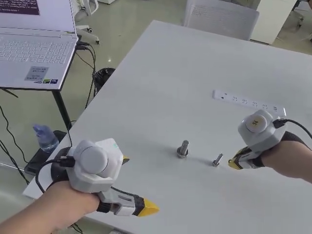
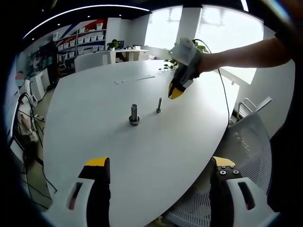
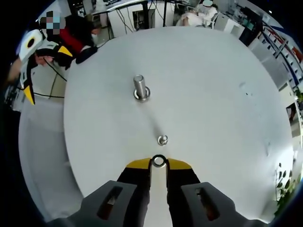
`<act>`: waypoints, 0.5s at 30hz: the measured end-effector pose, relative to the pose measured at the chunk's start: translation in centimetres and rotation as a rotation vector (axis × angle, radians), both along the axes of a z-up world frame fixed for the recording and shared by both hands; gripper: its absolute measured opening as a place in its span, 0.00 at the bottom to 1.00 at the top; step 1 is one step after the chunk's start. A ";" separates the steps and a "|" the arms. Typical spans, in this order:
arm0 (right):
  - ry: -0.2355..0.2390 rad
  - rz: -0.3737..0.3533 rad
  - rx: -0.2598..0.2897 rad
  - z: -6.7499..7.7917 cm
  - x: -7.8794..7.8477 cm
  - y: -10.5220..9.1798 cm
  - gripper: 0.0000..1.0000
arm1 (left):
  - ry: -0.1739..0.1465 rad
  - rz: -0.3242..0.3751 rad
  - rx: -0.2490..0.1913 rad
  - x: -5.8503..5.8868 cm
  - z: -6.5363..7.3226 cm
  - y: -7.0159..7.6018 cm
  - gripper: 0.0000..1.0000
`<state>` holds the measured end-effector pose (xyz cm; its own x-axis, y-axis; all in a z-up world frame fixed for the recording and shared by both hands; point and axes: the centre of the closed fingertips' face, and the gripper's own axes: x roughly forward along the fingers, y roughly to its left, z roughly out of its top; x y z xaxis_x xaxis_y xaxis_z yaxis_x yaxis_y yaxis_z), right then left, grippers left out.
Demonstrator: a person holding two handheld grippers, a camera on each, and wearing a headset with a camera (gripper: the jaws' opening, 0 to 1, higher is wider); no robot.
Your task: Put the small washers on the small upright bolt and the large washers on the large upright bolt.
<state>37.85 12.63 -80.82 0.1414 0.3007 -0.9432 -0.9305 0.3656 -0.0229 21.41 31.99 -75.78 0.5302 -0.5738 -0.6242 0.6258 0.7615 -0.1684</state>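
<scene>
L gripper [image 2: 160, 163]: jaws wide apart, empty, over near edge of table [image 1: 161, 73]. R gripper [image 3: 159, 164]: pinching washer [image 3: 159, 161], just short of small bolt [image 3: 162, 139]. Large bolt [image 3: 139, 87] beyond, both upright, bare tabletop all round. Washer size hard to judge. Table's right edge cut off in head view.

At the lower left of the head view, your left gripper [image 1: 147, 208] had a rounded white housing, a grey-and-white jaw body and yellow tips, with a black cable [image 1: 41, 171] looping off its rear. At the right edge, your right gripper [image 1: 235, 164] matched it and carried a round yellow sticker [image 1: 254, 123]. A dark band [image 1: 294, 138] wrapped your right wrist.
</scene>
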 end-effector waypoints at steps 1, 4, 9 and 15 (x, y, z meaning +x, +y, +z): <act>-0.001 0.002 0.000 0.1 0.1 0.1 0.12 | 0.001 0.002 -0.001 0.0 0.0 0.0 0.87; -0.007 0.008 0.002 0.3 0.5 0.5 0.12 | 0.002 0.003 -0.006 0.0 -0.1 0.0 0.88; -0.008 0.004 0.022 0.8 1.0 1.3 0.12 | 0.003 0.002 -0.011 0.0 -0.2 -0.2 0.89; -0.014 0.017 0.026 1.0 0.9 2.1 0.12 | -0.019 0.000 -0.029 0.4 0.2 -0.4 0.93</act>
<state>38.72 14.74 -79.82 0.1489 0.3277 -0.9330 -0.9362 0.3504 -0.0264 21.76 31.58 -75.56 0.5422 -0.5915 -0.5967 0.6289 0.7567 -0.1786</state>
